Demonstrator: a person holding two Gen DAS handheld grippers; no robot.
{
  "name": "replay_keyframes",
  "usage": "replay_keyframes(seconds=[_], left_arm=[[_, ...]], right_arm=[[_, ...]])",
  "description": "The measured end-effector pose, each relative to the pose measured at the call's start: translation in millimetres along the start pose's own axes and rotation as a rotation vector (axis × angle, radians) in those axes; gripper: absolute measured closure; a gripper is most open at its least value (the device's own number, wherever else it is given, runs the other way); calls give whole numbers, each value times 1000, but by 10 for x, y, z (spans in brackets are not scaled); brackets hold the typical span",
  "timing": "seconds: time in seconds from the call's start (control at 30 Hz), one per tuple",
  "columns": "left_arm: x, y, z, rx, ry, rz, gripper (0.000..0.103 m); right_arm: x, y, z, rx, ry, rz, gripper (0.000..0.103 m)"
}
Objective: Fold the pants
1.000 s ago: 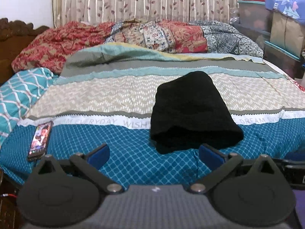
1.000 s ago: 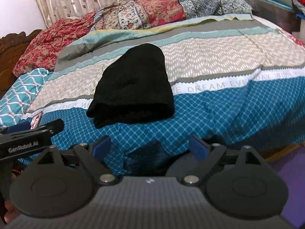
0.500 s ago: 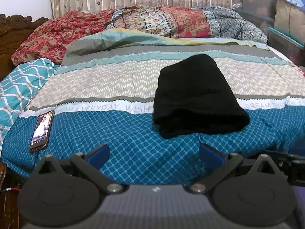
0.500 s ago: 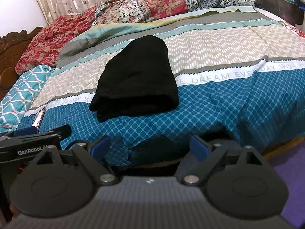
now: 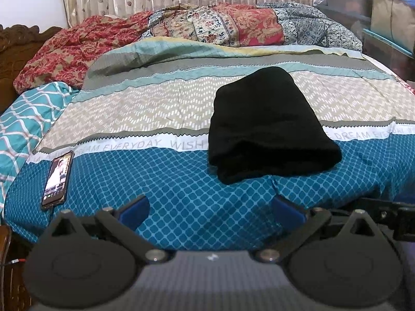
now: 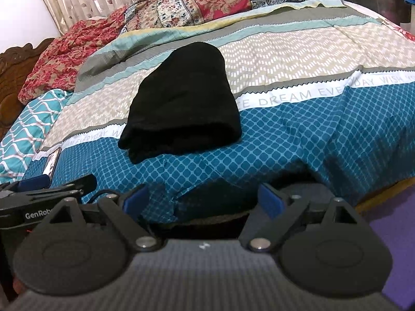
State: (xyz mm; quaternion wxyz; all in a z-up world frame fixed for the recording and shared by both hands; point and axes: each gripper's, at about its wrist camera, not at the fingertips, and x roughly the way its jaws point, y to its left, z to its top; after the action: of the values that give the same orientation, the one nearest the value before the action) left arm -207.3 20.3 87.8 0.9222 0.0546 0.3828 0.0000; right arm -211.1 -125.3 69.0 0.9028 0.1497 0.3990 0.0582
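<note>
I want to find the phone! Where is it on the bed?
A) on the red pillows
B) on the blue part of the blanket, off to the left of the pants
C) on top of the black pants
B: the phone lies flat on the blue checked blanket, well apart from the folded black pants.

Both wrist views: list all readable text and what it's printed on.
"EVERYDAY WISH", then "DREAM" past the black folded pants: white band of the bedspread.
"DREAM EVERYDAY WISH": same band, right wrist view.
"GenRob", cut off: left hand-held gripper.
Phone screen: too small to read.
</note>
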Motion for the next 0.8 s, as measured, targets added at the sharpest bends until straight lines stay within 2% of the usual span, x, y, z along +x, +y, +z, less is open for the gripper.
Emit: replay_keyframes(seconds=[0.8], left_arm=[[23, 76, -14, -16, 8, 0, 0]], right_arm=[[-10, -42, 9, 18, -7, -1, 9]])
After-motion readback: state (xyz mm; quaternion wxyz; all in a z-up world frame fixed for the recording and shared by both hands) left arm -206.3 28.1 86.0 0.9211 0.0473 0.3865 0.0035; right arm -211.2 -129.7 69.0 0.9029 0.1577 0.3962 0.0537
